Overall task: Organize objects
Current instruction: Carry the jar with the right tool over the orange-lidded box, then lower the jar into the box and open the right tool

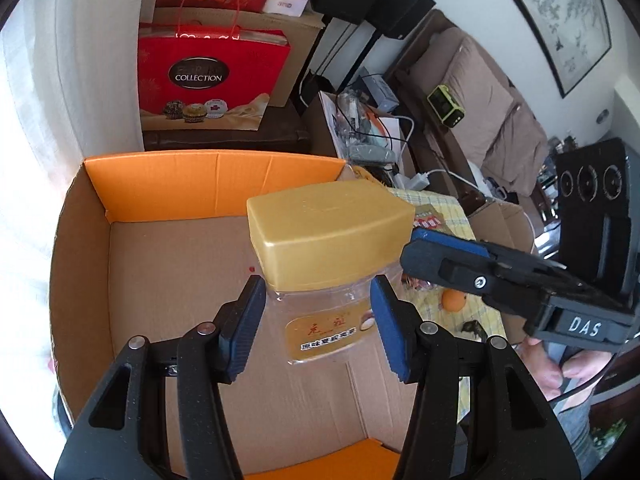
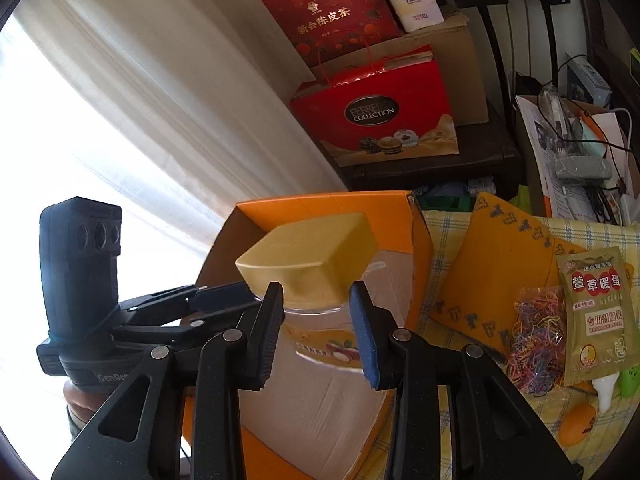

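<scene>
One jar (image 1: 328, 276), clear-bodied with a gold square lid (image 1: 330, 232), hangs above the open cardboard box (image 1: 224, 280), and nothing shows inside that box yet. In the left wrist view the left tool (image 1: 318, 324) has its blue pads (image 1: 386, 320) standing at either side of the jar's clear shoulder, just under the lid; the pads look close to the plastic, but I cannot tell whether they press on it. Beyond and to the right of the left tool, the right tool (image 1: 416, 240) reaches in against the lid's right side. In the right wrist view the right tool (image 2: 316, 320) has its pads at the jar's neck, one on each side, and seems to be clamped on it, since the jar floats clear of the box floor and something must carry it.

Judging by this, the organizing is at an early stage: the jar is over the box but not set down, and the visible box floor is bare. Right of the right tool, on the checked cloth of the bench (image 2: 440, 232), lie things not yet put away: a bag of coloured rubber bands (image 2: 536, 352), a gold packet (image 2: 600, 316) just beside it, an orange ball (image 2: 576, 424) nearer the camera, and a flat orange mat (image 2: 492, 272) between the box and the packet.
</scene>
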### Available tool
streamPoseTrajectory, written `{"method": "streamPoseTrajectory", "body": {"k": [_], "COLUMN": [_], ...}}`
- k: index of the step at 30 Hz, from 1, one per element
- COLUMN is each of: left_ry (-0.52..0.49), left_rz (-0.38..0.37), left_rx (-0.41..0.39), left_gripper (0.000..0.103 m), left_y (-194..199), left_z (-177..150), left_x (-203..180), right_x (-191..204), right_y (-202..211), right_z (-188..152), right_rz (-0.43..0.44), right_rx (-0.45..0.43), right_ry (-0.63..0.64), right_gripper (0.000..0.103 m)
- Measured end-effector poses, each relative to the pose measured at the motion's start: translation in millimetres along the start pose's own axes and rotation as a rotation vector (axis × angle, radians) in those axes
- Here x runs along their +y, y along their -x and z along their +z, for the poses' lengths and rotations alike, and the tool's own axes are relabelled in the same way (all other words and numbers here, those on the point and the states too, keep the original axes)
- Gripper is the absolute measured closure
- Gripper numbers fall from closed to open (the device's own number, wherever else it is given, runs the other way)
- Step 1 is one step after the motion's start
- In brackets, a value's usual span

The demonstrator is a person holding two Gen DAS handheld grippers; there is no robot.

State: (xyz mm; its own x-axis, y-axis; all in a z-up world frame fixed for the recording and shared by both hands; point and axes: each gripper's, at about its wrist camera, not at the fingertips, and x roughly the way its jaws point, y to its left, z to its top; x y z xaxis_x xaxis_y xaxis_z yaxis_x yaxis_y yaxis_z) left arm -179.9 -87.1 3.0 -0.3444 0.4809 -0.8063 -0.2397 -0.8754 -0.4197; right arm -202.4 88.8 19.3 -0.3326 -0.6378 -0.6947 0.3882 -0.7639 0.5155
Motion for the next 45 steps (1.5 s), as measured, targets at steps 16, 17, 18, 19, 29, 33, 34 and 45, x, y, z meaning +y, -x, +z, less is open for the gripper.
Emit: {"method": "streamPoseTrajectory", "body": {"k": [16,17,18,19,29,33,34,45], "left_ry": [0.099,0.125,0.140,0.137,0.003,-0.076,-0.083,-0.064], "left_rz": [0.044,0.060,0.071,0.072,0.029,0.139,0.156,0.171], "left_rx": [0.083,0.084,0.077,0.065,0.050,0.088,0.103,0.114], "left_gripper": [0.043,0.040,0.039,0.037,0.024,0.016,0.016,0.017], "left_y": [-60,-60,-57,-53,-21,-36,-41,-64], "left_z": [5,5,3,0,-57,-64,-65,-48], "left_x": [29,34,39,40,9,-11,-13,-14], "right_x": [-13,-12,-11,-10,-18,-31,-34,-71], "right_y": [-9,-3,4,12,82,104,109,162], "right_z": [-11,-10,-10,-11,-39,-53,-57,-95], "right_rz": [-0.046,-0.059,-0.067,-0.075,-0.225,-0.267,-0.276,-0.374], "right_rx": [0.058,0.040,0.025,0.011,-0.125,-0.159,-0.167,-0.219], "right_ry": [-0.002,0.015,0.029,0.042,0.125,0.101,0.096,0.035], "right_gripper": [0.069,0.067,0.066,0.064,0.050,0.045,0.043,0.040]}}
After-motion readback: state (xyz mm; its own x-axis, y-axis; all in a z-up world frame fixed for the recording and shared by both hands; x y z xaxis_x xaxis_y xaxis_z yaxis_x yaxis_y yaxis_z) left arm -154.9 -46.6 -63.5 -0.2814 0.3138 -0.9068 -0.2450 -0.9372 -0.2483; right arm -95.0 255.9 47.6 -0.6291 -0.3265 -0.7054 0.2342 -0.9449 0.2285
